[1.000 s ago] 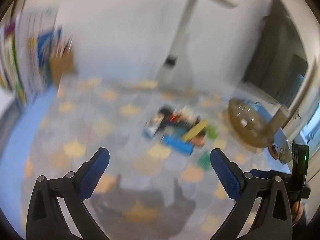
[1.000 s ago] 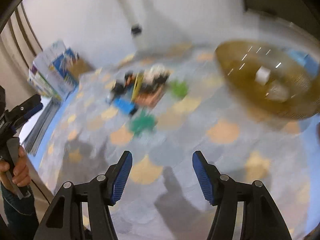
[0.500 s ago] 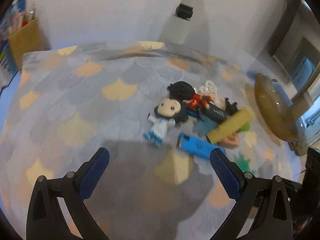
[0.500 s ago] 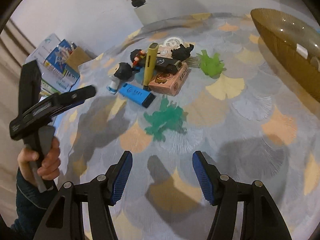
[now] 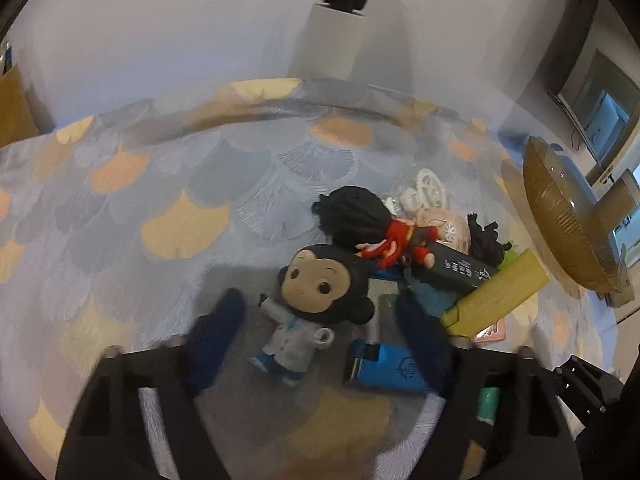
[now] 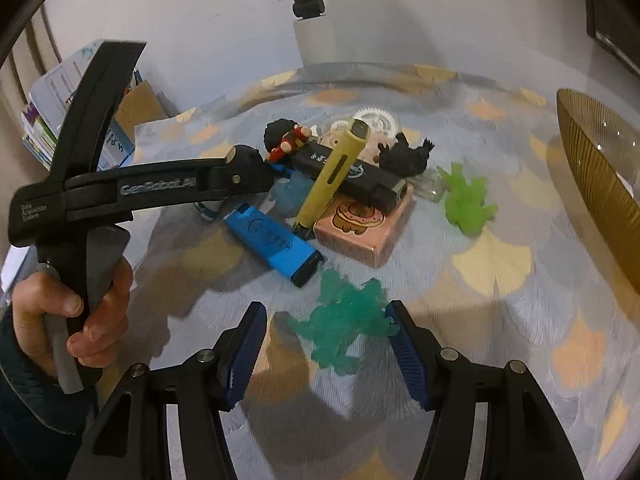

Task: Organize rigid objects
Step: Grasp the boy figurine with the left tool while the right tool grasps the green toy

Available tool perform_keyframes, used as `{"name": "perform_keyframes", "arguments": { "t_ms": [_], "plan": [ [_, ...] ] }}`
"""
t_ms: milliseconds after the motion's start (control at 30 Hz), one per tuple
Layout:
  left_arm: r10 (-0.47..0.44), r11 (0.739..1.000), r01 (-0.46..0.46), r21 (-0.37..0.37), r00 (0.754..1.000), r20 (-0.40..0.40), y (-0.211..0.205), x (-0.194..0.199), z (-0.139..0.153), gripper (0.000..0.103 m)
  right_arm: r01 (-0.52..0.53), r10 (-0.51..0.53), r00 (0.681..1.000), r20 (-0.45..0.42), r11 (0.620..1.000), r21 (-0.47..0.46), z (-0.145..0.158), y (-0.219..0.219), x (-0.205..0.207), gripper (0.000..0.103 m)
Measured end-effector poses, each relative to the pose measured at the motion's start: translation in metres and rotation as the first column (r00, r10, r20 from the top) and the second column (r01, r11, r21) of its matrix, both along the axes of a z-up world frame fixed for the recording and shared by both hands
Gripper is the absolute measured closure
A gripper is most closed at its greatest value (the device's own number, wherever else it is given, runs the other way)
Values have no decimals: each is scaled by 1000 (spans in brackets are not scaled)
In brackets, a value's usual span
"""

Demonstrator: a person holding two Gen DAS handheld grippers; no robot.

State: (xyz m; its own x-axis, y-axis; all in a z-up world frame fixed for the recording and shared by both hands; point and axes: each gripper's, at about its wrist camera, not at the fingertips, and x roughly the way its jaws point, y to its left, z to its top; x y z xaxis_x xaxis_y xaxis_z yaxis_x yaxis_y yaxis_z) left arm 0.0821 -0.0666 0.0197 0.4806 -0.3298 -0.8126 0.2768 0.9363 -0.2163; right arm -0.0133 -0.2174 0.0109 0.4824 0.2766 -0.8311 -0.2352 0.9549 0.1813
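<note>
Doll [image 5: 308,308] with big head, white coat sits lower centre between my left gripper [image 5: 320,328], closing, not pinching yet; right gripper [image 6: 324,344] closing round teal dinosaur [image 6: 344,328].

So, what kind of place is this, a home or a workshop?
Probably a room in a home, set up for recording: a table under a cloth with a leaf pattern, a pile of toys such as a doll, and a stack of books by the wall.
</note>
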Motion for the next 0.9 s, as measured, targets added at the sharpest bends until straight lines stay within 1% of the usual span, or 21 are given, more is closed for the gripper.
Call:
{"name": "perform_keyframes", "arguments": {
  "t_ms": [33,167,233,367,467,533,600,633,667,733,767,800,867,900],
  "plan": [
    [3,1000,-3,15,1000,9,-1,-2,0,52,10,-10,1000,0,1000,-1,0,-2,0,55],
    [19,1000,-19,-14,1000,12,4,-20,0,52,-9,10,1000,-19,997,78,1,-15,-7,57],
    [34,999,-34,-22,999,2,8,-31,3,52,-27,29,999,-19,995,97,4,-20,-17,57],
    [42,997,-42,-63,999,11,17,-71,9,52,-72,72,997,5,994,88,15,-26,-43,58],
    [43,997,-42,-64,999,17,15,-100,12,52,-110,108,994,29,990,83,25,-33,-63,57],
    [29,998,-28,-57,999,28,12,-118,15,52,-155,152,987,45,986,65,30,-37,-75,57],
    [18,999,-17,-35,999,41,7,-133,16,52,-196,196,981,19,980,36,27,-35,-81,56],
    [17,1000,-16,-22,999,45,4,-138,16,52,-201,201,980,-2,979,17,24,-35,-83,56],
    [17,1000,-17,-10,999,50,1,-143,15,52,-190,190,981,-31,982,0,19,-36,-84,54],
    [9,1000,-9,7,999,52,-5,-157,11,52,-148,149,986,-73,989,9,8,-45,-87,51],
    [2,1000,-3,17,999,54,-8,-163,8,52,-129,131,987,-91,991,25,4,-50,-89,46],
    [-1,1000,-1,30,998,55,-10,-168,6,52,-122,125,988,-85,992,44,3,-55,-91,39],
    [3,1000,-4,28,998,55,-9,-173,3,52,-97,103,991,-89,993,70,4,-66,-102,37],
    [11,1000,-12,11,998,58,-7,-175,2,52,-81,89,991,-98,993,84,4,-70,-105,37]
  ]
}}
